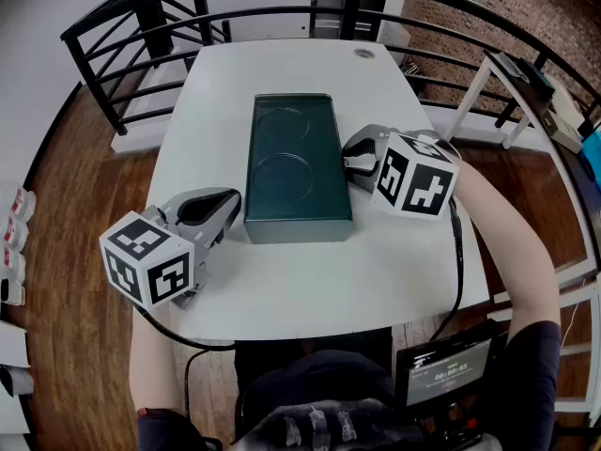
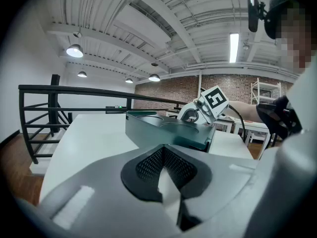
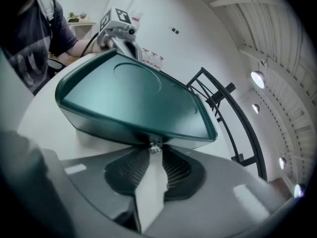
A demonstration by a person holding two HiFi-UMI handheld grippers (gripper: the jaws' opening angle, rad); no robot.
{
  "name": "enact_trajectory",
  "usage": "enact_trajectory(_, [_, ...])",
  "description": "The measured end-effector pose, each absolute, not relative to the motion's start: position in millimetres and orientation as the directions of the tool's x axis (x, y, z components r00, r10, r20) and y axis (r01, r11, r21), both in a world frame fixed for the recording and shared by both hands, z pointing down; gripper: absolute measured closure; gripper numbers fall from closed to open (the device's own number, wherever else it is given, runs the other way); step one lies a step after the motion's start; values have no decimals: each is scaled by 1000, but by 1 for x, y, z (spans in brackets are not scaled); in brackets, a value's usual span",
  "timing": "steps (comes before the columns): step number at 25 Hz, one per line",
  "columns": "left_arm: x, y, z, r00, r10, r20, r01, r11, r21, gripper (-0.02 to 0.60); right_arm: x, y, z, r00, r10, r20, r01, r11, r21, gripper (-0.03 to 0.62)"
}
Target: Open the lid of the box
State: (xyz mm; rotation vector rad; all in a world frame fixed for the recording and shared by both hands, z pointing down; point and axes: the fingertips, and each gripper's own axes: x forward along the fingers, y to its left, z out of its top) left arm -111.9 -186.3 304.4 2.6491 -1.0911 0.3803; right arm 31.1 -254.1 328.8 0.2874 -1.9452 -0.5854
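We see a dark green rectangular box (image 1: 296, 167), its lid stamped with 2 round rings and lying flat, lengthwise at the middle of the white counter (image 1: 376, 271). At the middle of its right long side, the right gripper (image 1: 349, 163) meets the lid's rim; in the right gripper view its jaws are drawn narrow, pinching a small metal catch (image 3: 154, 147) under that rim. The left gripper (image 1: 233, 209) rests on the counter just beside the box's near left corner, jaws closed together with nothing between them. A black metal railing (image 1: 141, 26) curves around the counter's far side.
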Motion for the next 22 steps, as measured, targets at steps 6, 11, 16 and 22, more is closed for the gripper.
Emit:
enact_trajectory(6, [-112, -186, 305, 686, -647, 332, -713, -689, 131, 565, 33, -252, 333, -399, -448, 800, 95, 848, 522, 519])
enact_trajectory(11, [-112, -185, 304, 686, -647, 333, -714, -688, 132, 565, 49, -253, 334, -322, -455, 830, 140, 844, 518, 519])
enact_trajectory(16, [-113, -185, 304, 685, -647, 333, -714, -688, 132, 565, 94, -256, 337, -235, -442, 865, 139, 866, 480, 519])
enact_trajectory(22, [-113, -186, 303, 686, -646, 335, -714, -688, 133, 565, 154, -265, 339, -182, -425, 887, 55, 896, 440, 519])
